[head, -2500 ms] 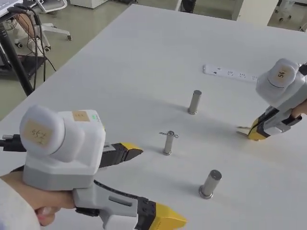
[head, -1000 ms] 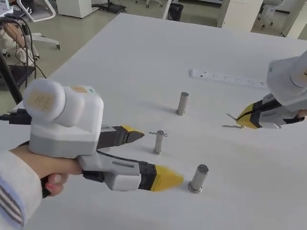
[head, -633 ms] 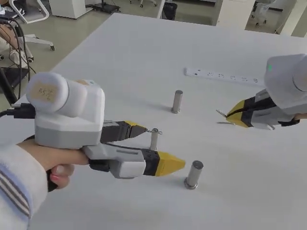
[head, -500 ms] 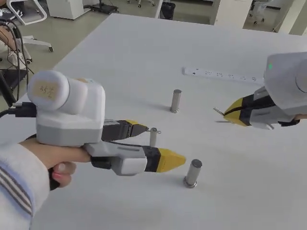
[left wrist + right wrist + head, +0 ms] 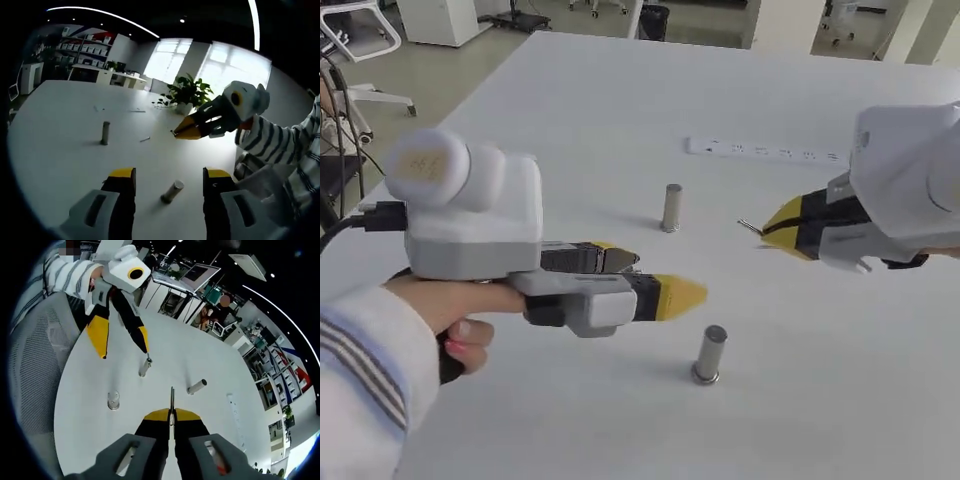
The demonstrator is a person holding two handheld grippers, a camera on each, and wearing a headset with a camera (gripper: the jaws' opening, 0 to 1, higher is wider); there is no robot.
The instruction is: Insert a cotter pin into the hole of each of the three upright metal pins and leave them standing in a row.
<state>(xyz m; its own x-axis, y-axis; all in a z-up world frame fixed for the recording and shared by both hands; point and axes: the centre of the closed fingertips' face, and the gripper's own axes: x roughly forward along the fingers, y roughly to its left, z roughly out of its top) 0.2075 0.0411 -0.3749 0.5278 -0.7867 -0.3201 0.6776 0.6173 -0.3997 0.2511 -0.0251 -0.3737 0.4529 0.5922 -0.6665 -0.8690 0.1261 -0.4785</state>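
Note:
Three upright metal pins stand on the white table. The far pin [image 5: 671, 208] and near pin [image 5: 708, 355] are bare. The middle pin [image 5: 145, 366] carries a cotter pin through its top; in the head view my left gripper [image 5: 670, 277] covers it. That gripper is open, one jaw tip close beside the middle pin's top in the right gripper view, nothing between the jaws. My right gripper [image 5: 765, 228] hovers right of the far pin, shut on a thin cotter pin [image 5: 172, 399] that sticks out ahead of its tips. A pin [image 5: 172, 191] shows low between my left jaws.
A white power strip [image 5: 760, 152] lies at the back of the table. One loose cotter pin [image 5: 145, 139] rests on the tabletop beyond the pins. Office chairs and a floor edge lie off the table's left side.
My left gripper has moved right across the middle pin and now hides it in the head view. The right gripper has lifted off the table with a cotter pin and drifted left.

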